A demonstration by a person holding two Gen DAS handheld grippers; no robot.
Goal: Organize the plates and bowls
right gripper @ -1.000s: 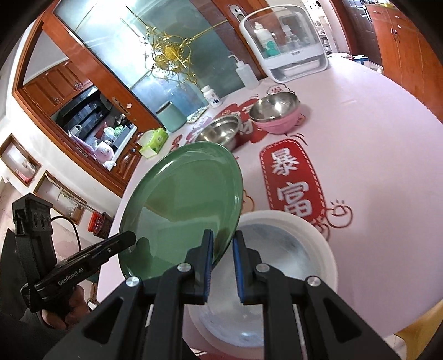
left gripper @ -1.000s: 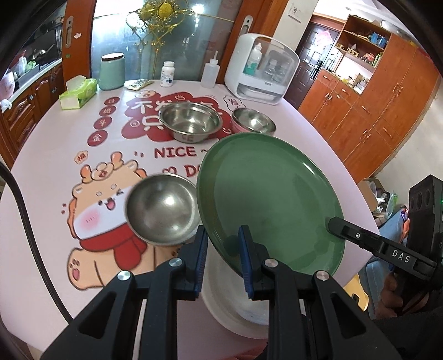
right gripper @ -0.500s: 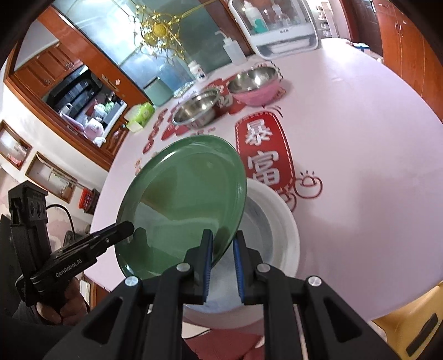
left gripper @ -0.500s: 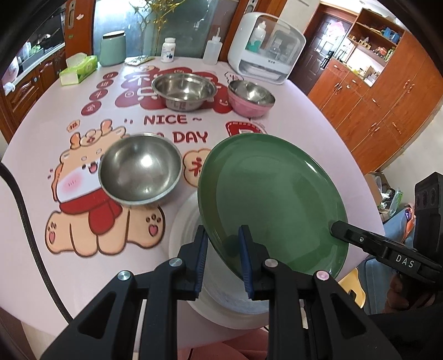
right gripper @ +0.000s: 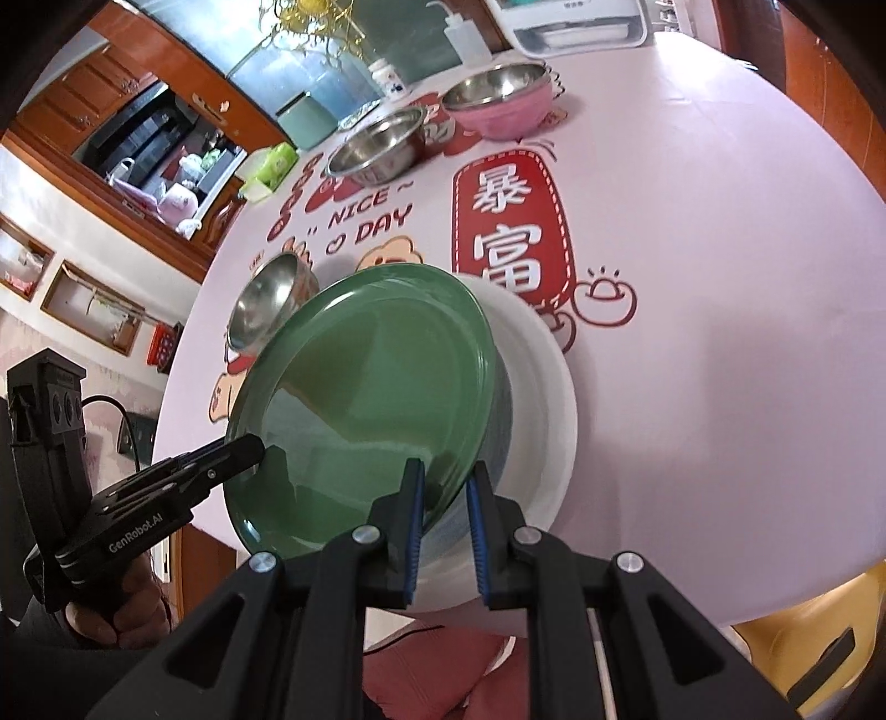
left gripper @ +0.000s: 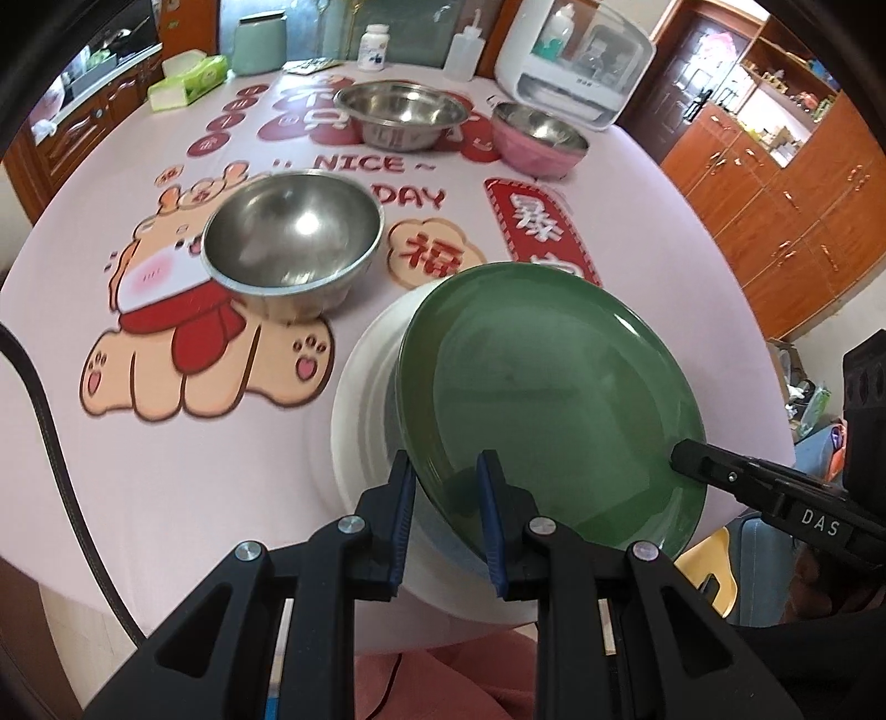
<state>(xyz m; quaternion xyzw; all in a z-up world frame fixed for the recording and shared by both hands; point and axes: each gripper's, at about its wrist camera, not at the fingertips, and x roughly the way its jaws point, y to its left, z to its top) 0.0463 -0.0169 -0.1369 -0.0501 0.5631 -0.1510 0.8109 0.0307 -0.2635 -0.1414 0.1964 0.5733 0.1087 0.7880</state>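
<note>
A green plate [left gripper: 548,399] [right gripper: 376,399] hangs tilted just above a white plate [left gripper: 365,382] [right gripper: 542,387] near the table's front edge. My left gripper [left gripper: 443,471] is shut on the green plate's near left rim. My right gripper [right gripper: 446,476] is shut on its opposite rim. Each view also shows the other gripper's tip on the plate's edge. A steel bowl [left gripper: 293,238] [right gripper: 266,304] sits left of the plates. Further back stand a second steel bowl [left gripper: 401,113] [right gripper: 379,147] and a pink bowl [left gripper: 540,138] [right gripper: 498,102].
The round table [left gripper: 166,443] wears a pink printed cloth. Along its far edge stand a tissue box [left gripper: 188,80], a green jar [left gripper: 255,41], a pill bottle [left gripper: 374,47], a squeeze bottle [left gripper: 462,44] and a white appliance [left gripper: 576,61]. Wooden cabinets [left gripper: 775,183] line the right.
Both grippers have come down with the green plate, which now lies flatter and closer over the white plate. The views have tipped more towards the table.
</note>
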